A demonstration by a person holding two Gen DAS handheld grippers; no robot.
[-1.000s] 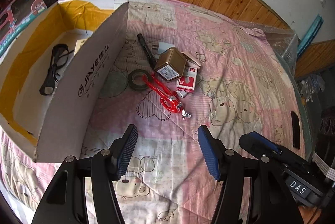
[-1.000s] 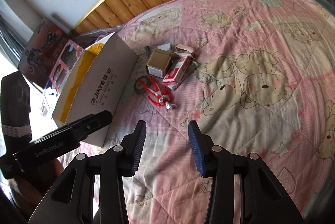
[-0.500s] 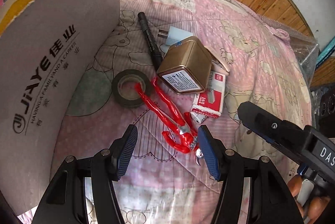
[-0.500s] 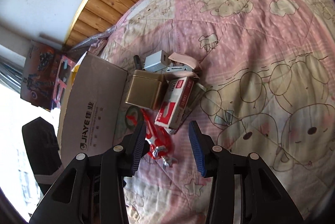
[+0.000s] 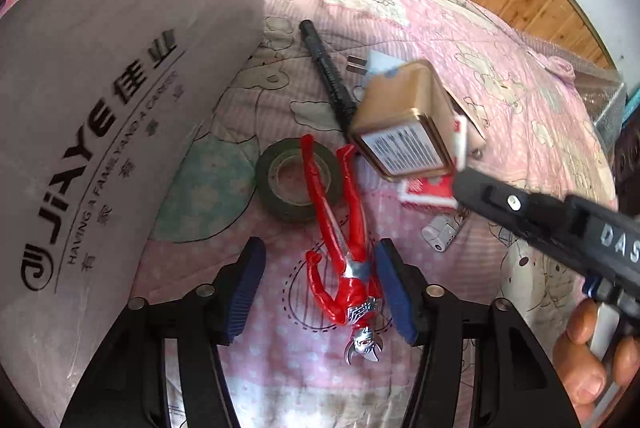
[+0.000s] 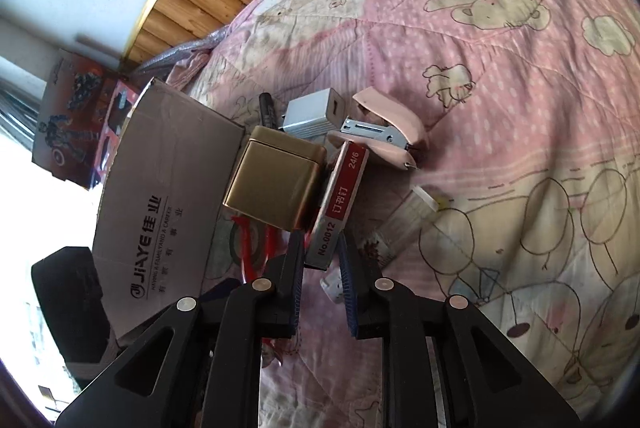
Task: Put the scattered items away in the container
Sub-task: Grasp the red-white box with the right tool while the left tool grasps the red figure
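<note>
My left gripper [image 5: 320,284] stood open, its blue pads either side of the red toy figure [image 5: 340,240], which lay flat on the bed quilt [image 5: 500,67] with its silver head toward me and its legs across the dark tape roll [image 5: 296,179]. The cardboard box [image 5: 104,115] rose just beside it. My right gripper [image 6: 322,280] was clamped on the red-and-white staple box [image 6: 340,203], raised off the quilt. The gold tin [image 6: 276,183] lay against that box.
</note>
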